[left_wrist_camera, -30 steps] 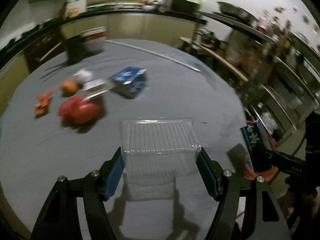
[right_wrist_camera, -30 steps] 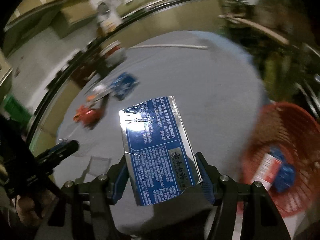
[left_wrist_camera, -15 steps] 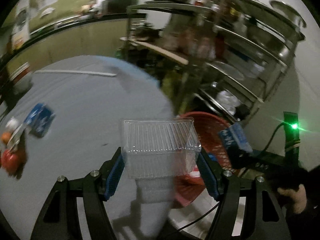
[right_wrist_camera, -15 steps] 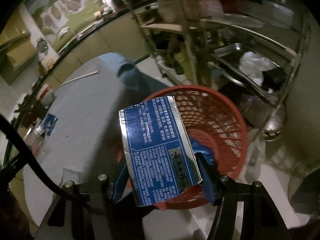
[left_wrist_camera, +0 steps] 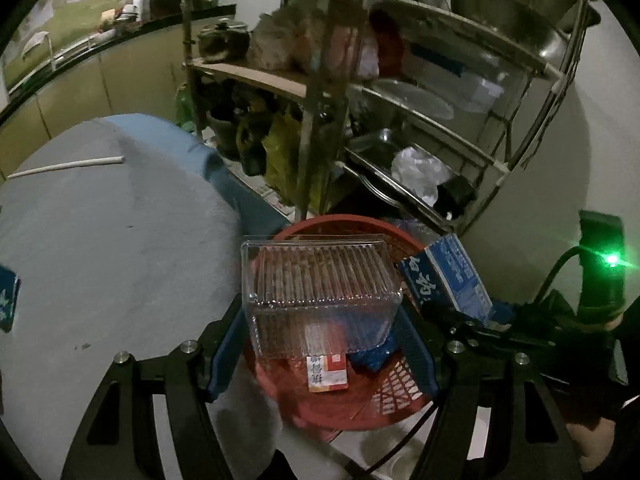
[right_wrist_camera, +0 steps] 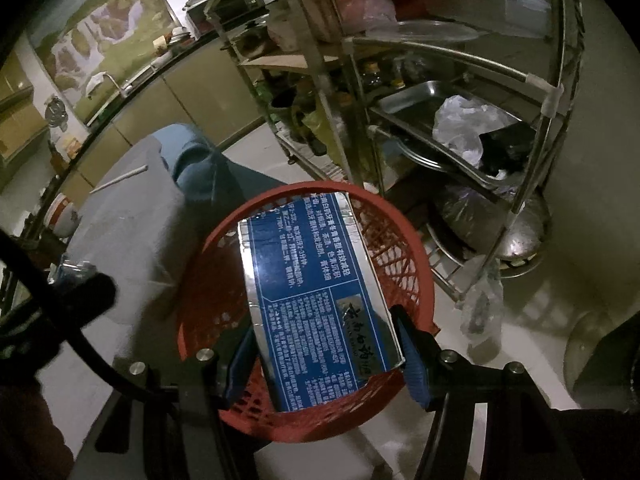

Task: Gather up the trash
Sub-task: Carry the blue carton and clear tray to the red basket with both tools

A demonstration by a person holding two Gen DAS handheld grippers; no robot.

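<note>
My left gripper (left_wrist_camera: 322, 346) is shut on a clear ribbed plastic tray (left_wrist_camera: 320, 292) and holds it over the red mesh basket (left_wrist_camera: 384, 396) on the floor. The basket holds a small red and white box (left_wrist_camera: 326, 372) and a blue wrapper (left_wrist_camera: 370, 354). My right gripper (right_wrist_camera: 322, 364) is shut on a blue and silver carton (right_wrist_camera: 316, 300), held above the same basket (right_wrist_camera: 400, 264). That carton also shows in the left wrist view (left_wrist_camera: 448, 280), at the basket's right rim.
The grey-covered table (left_wrist_camera: 100, 240) lies left of the basket, with a white stick (left_wrist_camera: 68, 166) and a blue pack (left_wrist_camera: 6, 304) at its edge. A metal rack (left_wrist_camera: 400, 120) with trays and bags stands right behind the basket. A cable and green light (left_wrist_camera: 610, 260) are at right.
Both grippers have swung from the table to the right, carrying the tray and the carton, and now hang over the red basket.
</note>
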